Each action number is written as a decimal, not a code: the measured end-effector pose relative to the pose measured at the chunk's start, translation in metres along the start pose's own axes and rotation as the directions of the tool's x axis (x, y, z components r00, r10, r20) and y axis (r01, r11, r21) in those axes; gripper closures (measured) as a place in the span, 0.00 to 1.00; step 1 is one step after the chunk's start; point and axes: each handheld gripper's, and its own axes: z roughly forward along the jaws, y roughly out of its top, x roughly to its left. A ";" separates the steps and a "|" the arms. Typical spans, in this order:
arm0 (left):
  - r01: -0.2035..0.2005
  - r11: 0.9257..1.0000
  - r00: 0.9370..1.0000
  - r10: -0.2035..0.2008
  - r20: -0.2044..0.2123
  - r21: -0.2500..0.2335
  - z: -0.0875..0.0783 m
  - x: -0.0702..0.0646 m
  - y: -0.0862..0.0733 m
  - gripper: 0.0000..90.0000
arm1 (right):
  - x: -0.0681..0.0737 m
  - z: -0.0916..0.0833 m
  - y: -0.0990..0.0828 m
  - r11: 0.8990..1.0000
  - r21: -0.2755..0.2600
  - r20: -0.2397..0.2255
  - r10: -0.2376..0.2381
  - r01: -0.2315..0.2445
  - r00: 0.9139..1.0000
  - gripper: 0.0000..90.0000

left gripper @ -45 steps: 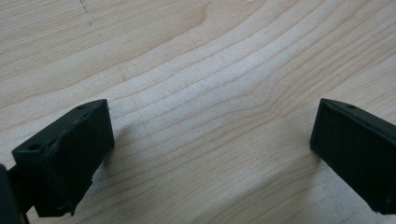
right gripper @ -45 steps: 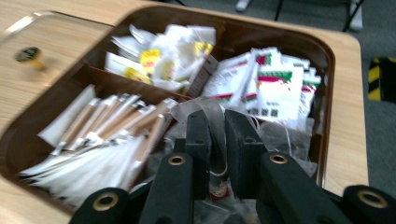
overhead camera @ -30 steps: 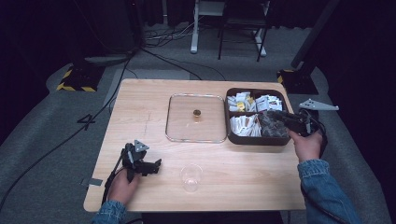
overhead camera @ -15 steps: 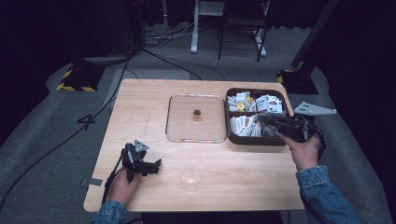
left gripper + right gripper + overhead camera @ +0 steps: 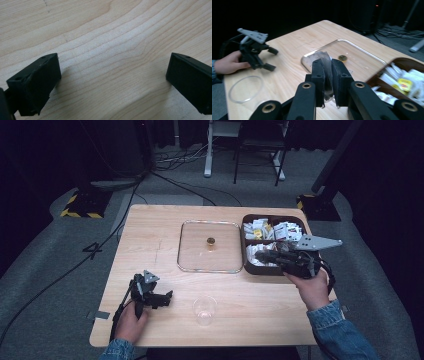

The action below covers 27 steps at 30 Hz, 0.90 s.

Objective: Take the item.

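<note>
The right gripper pinches a thin grey packet above the brown box at the tabletop's right edge. Only an edge is gripped, so it could slip before reaching the cup. The left gripper rests wide open near the front-left corner.

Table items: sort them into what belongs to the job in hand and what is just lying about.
In the job:
right tool
grey packet clamped in it
brown box of packets
clear cup

Lying about:
glass lid
left tool, open, resting on the table
</note>
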 end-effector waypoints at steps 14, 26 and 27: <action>0.000 1.000 1.000 0.000 0.000 0.000 0.000 0.000 0.000 0.00 | 0.050 0.023 0.014 0.997 0.016 -0.148 -0.076 0.079 0.986 0.90; -0.003 1.000 1.000 0.003 0.001 -0.001 0.000 0.000 0.000 0.00 | 0.078 0.045 0.012 0.994 0.042 -0.245 -0.086 0.100 0.966 0.90; -0.003 1.000 1.000 0.003 0.001 -0.001 0.000 0.000 0.000 0.00 | 0.080 0.047 0.011 0.994 0.043 -0.251 -0.086 0.100 0.964 0.90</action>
